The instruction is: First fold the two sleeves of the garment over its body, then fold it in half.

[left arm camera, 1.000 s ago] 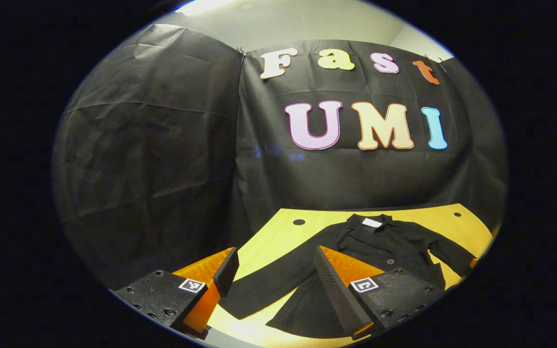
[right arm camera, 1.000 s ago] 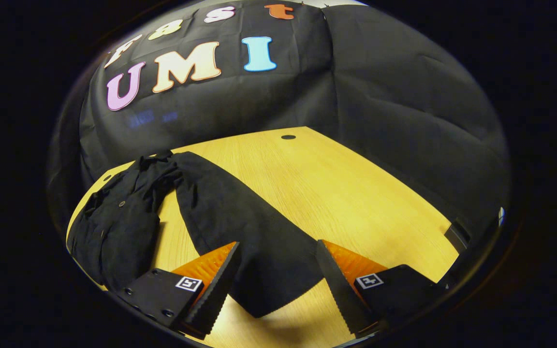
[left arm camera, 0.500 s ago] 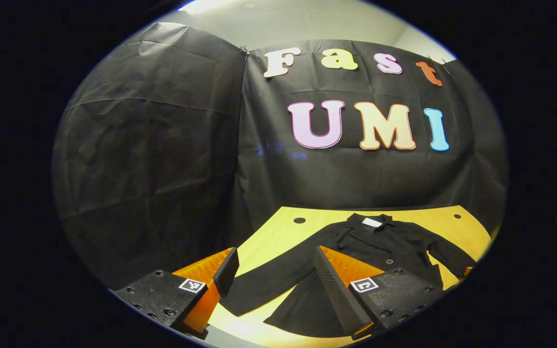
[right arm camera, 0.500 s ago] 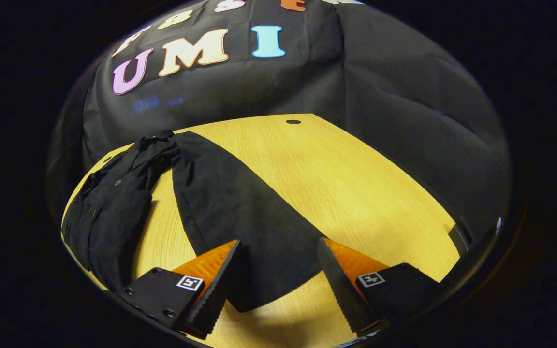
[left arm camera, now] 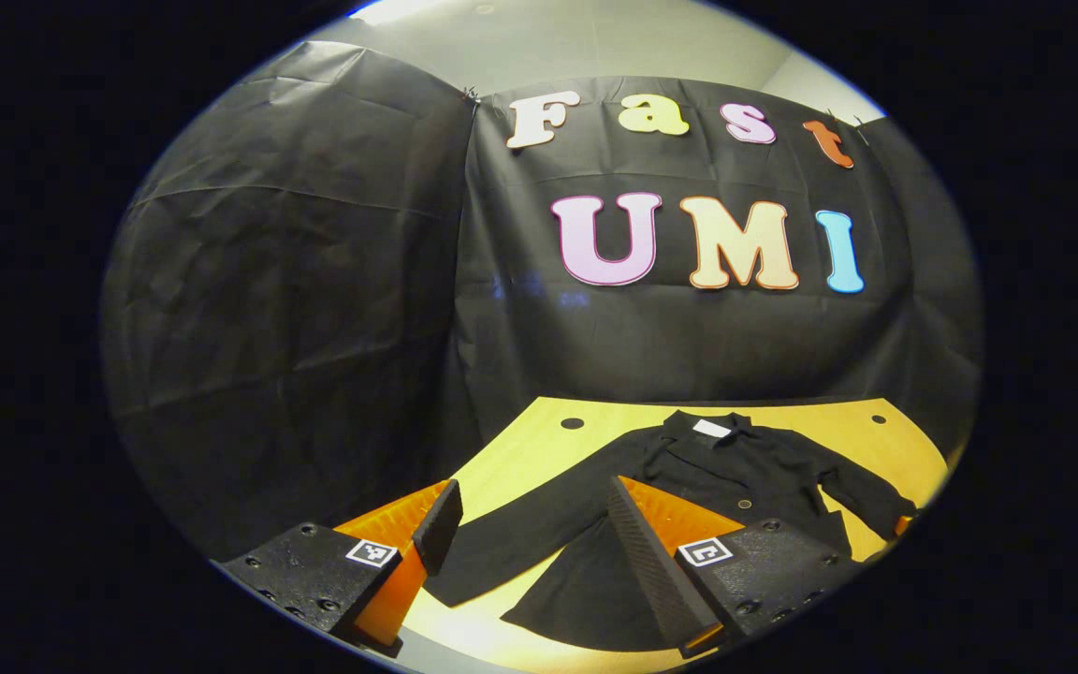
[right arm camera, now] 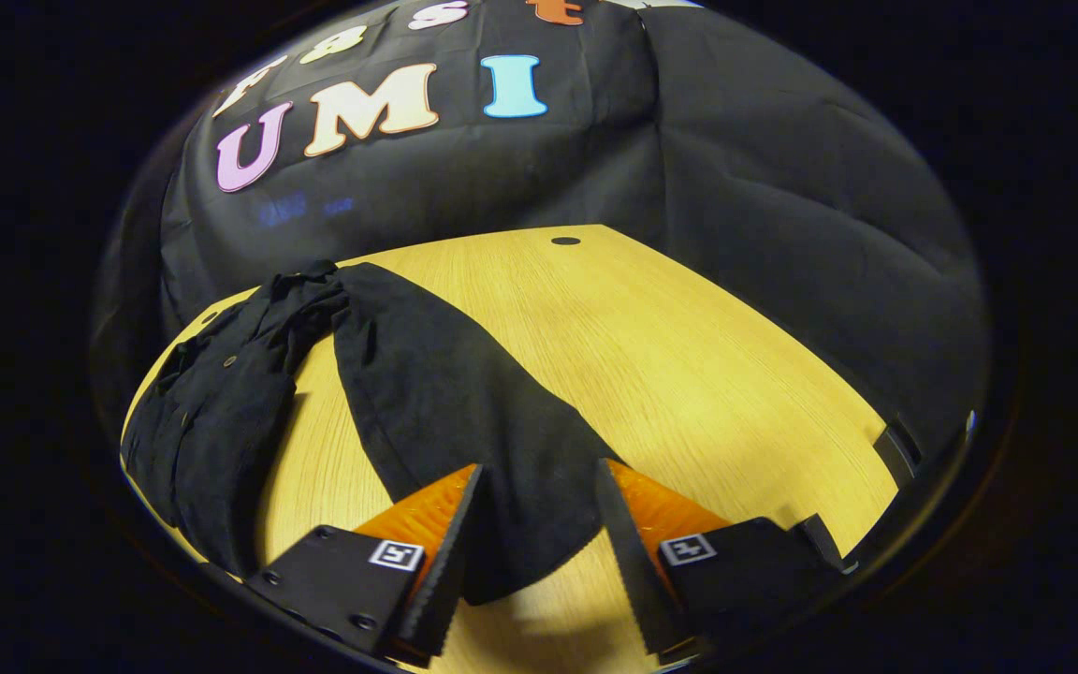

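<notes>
Flat on the yellow wooden table (right arm camera: 689, 374) lies the black garment (left arm camera: 735, 468), collar toward the booth's wall and both sleeves spread out to the sides. In the right gripper view one sleeve (right arm camera: 445, 402) runs down the tabletop, its cuff end lying between the fingers of the right gripper (right arm camera: 531, 552). Those jaws stand partly apart on either side of the cuff; whether they touch the cloth cannot be told. In the left gripper view the left gripper (left arm camera: 530, 538) hangs above the other sleeve (left arm camera: 539, 524), jaws wide apart and holding nothing.
</notes>
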